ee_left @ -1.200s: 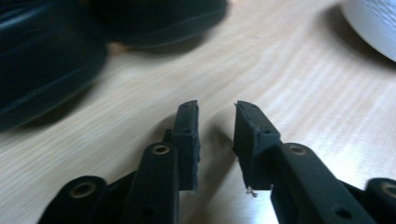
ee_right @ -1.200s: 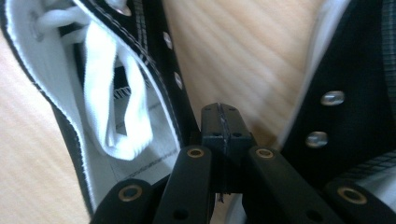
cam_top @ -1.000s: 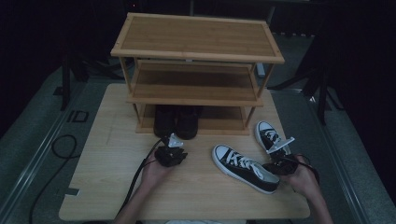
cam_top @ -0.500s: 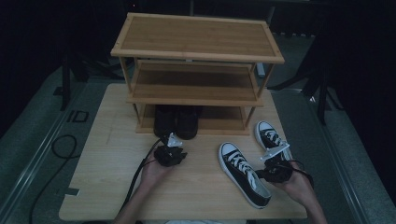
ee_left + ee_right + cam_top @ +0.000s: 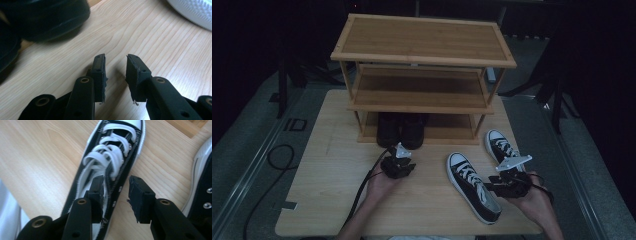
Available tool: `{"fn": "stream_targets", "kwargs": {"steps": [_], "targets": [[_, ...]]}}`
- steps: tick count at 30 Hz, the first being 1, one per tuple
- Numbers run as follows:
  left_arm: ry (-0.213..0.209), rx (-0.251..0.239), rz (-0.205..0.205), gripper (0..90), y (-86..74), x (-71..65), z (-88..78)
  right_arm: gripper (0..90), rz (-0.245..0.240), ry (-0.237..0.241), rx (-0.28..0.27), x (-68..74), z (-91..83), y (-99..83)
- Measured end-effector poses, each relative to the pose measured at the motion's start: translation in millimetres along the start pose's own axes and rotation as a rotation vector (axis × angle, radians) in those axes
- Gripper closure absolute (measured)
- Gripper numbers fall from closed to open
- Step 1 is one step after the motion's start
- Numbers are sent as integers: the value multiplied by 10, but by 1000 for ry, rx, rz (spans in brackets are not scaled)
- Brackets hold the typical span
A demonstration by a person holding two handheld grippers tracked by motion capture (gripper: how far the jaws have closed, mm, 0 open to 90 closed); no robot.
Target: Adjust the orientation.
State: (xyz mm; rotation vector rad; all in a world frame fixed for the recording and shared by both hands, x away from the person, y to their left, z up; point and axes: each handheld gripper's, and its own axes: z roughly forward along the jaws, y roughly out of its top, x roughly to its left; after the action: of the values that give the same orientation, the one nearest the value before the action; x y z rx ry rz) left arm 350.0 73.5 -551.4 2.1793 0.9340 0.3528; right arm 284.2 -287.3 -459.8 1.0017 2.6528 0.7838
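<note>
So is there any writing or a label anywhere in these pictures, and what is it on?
"ID": dark letters on the floor, left of the wooden table.
No brand or number can be read on the black-and-white sneaker, its partner, the black shoes or the rack.

desk (image 5: 337, 200): pale wood, smooth, visible grain
shoe rack (image 5: 422, 42): light bamboo-like wood, matt
sneaker at 5 o'clock (image 5: 473, 186): black canvas cloth, white laces, white rubber toe cap
black shoes (image 5: 401, 131): dark, slight sheen
right gripper (image 5: 116, 197): matt black plastic, frayed pad edges
</note>
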Motion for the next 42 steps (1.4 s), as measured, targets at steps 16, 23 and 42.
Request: {"fn": "stream_targets", "kwargs": {"steps": [16, 23, 42], "targets": [[25, -22, 31, 677, 448, -148, 258, 816, -35, -56, 117, 95, 233, -10], [58, -41, 32, 678, 605, -171, 376, 844, -4, -91, 162, 141, 277, 38], [182, -42, -4, 892, 853, -189, 819, 886, 32, -84, 143, 117, 266, 10]]}}
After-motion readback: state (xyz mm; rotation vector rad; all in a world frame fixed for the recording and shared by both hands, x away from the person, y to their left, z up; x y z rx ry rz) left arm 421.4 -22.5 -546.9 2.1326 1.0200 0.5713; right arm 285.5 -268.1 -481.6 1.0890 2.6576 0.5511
